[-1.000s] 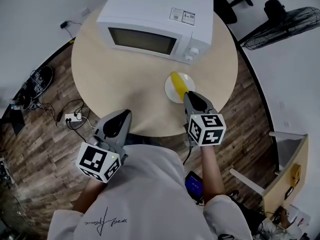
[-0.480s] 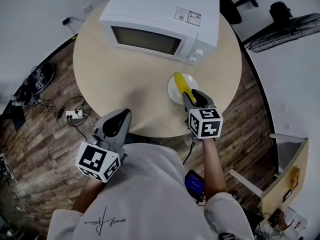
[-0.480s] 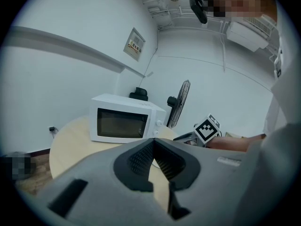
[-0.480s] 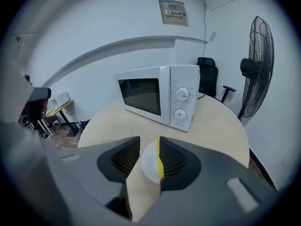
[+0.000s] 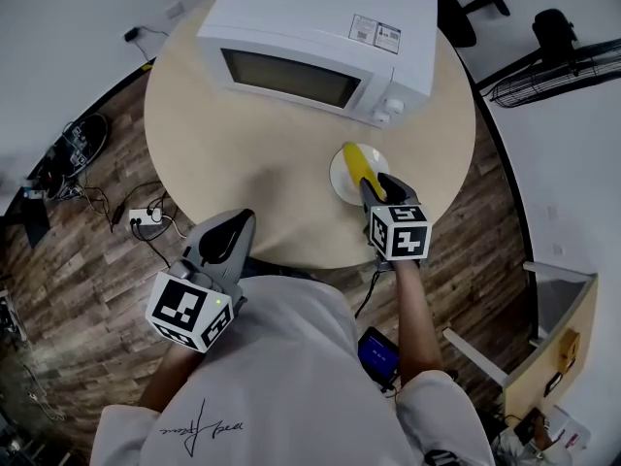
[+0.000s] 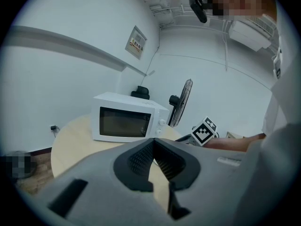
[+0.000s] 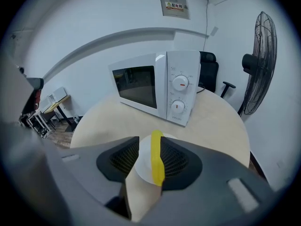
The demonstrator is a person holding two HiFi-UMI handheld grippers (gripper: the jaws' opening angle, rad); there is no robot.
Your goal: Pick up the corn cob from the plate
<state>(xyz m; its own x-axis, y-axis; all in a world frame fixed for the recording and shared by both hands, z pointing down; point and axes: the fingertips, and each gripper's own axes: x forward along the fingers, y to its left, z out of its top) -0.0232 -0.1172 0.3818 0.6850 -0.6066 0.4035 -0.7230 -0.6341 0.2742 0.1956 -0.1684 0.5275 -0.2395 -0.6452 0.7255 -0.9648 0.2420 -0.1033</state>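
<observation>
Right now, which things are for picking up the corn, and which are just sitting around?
For the job:
- corn cob
- plate that it lies on
- right gripper, jaws just opening, the corn cob between them

Just sitting around:
- microwave
- fan
- left gripper, holding nothing
</observation>
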